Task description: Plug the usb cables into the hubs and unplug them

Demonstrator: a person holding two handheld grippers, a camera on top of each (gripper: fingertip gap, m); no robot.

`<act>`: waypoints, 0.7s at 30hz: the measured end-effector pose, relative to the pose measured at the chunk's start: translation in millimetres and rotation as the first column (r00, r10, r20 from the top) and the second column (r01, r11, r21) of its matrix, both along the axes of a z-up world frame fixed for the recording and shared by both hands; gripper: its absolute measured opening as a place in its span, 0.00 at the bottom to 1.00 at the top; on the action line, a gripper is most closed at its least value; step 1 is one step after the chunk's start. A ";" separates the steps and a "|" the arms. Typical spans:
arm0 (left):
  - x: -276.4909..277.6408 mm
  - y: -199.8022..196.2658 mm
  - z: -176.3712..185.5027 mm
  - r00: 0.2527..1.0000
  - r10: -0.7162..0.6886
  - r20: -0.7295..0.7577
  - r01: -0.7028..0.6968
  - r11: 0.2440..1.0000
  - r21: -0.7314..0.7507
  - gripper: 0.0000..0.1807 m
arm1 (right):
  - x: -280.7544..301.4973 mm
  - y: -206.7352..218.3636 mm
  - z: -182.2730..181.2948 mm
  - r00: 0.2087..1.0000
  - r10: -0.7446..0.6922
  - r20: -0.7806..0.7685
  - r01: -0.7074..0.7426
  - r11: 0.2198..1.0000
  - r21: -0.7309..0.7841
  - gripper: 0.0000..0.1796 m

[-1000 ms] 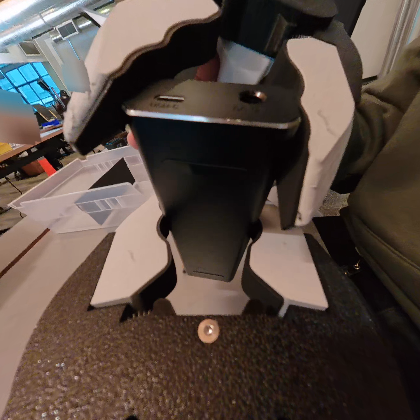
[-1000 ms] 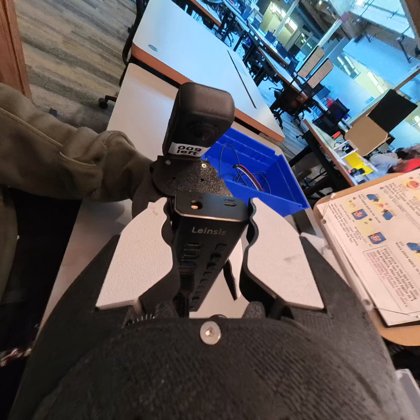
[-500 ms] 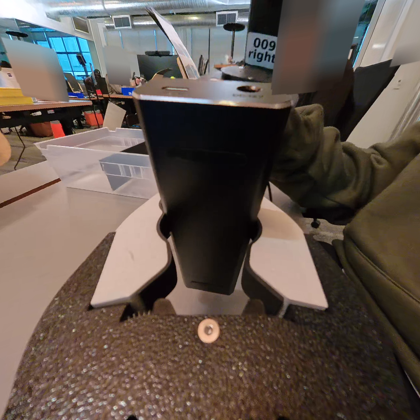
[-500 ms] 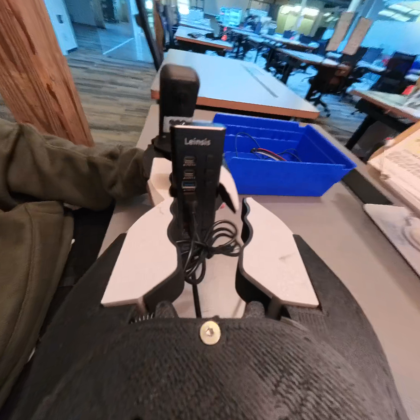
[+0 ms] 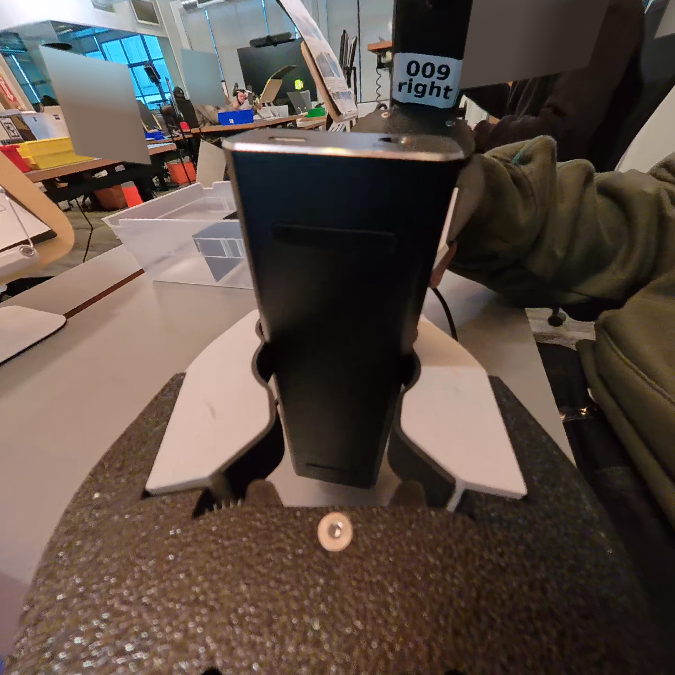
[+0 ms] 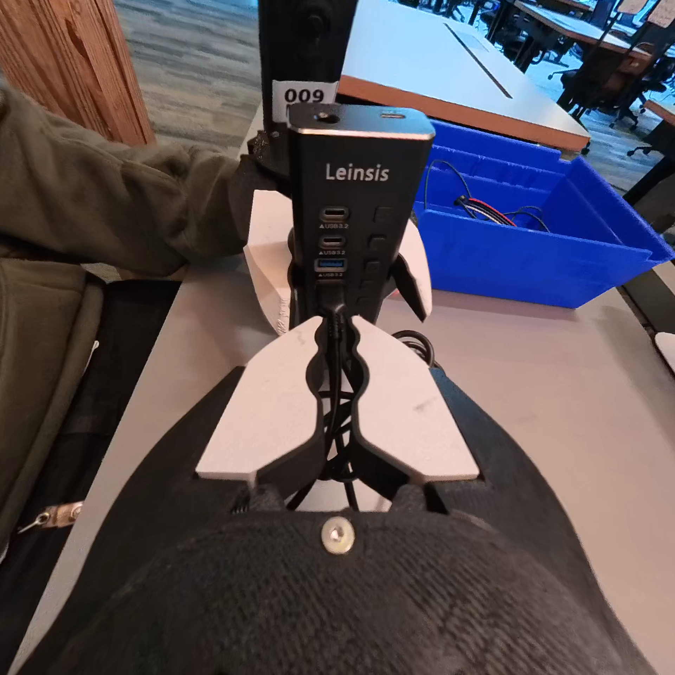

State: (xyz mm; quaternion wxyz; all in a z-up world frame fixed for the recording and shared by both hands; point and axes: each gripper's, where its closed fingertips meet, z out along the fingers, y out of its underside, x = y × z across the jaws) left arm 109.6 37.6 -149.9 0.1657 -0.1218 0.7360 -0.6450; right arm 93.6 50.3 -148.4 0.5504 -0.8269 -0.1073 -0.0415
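Observation:
A black USB hub (image 5: pixel 339 292) stands upright in my left gripper (image 5: pixel 338 328), which is shut on its lower sides; its plain back faces this camera. In the right wrist view the hub's port side (image 6: pixel 358 204) shows, with a black USB plug (image 6: pixel 330 296) seated in a lower port. My right gripper (image 6: pixel 336 323) is shut on the black cable (image 6: pixel 338 383) just below that plug. The cable runs down between the right fingers and coils on the table. The left gripper's white fingers (image 6: pixel 268 281) flank the hub beyond.
A blue bin (image 6: pixel 529 255) holding loose wires sits to the right on the grey table (image 6: pixel 511 365). A clear plastic tray (image 5: pixel 175 233) stands behind the hub. An olive sleeve (image 5: pixel 548 226) reaches in from the right. A wooden post (image 6: pixel 73 65) stands far left. The grippers are tip to tip, or close to it.
The hub has gone from tilted to upright. My right gripper, which was open around the hub, has drawn back and shut on the cable below the plug.

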 end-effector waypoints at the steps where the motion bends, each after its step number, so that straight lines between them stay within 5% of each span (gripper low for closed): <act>1: -0.1 0.4 -0.3 1.000 -0.002 0.003 0.002 1.000 -0.007 0.38 | 0.2 0.1 -0.9 1.000 -0.001 0.019 0.002 1.000 -0.010 0.04; 5: 0.9 0.5 -2.9 1.000 -0.004 0.001 0.004 1.000 -0.026 0.38 | 1.0 -0.4 -1.6 0.998 -0.024 0.051 0.025 1.000 -0.012 0.05; 21: -8.8 2.6 9.2 0.999 -0.038 0.037 0.042 0.990 -0.134 0.38 | -10.5 -3.7 11.7 0.975 -0.043 -0.220 0.063 0.994 0.089 0.03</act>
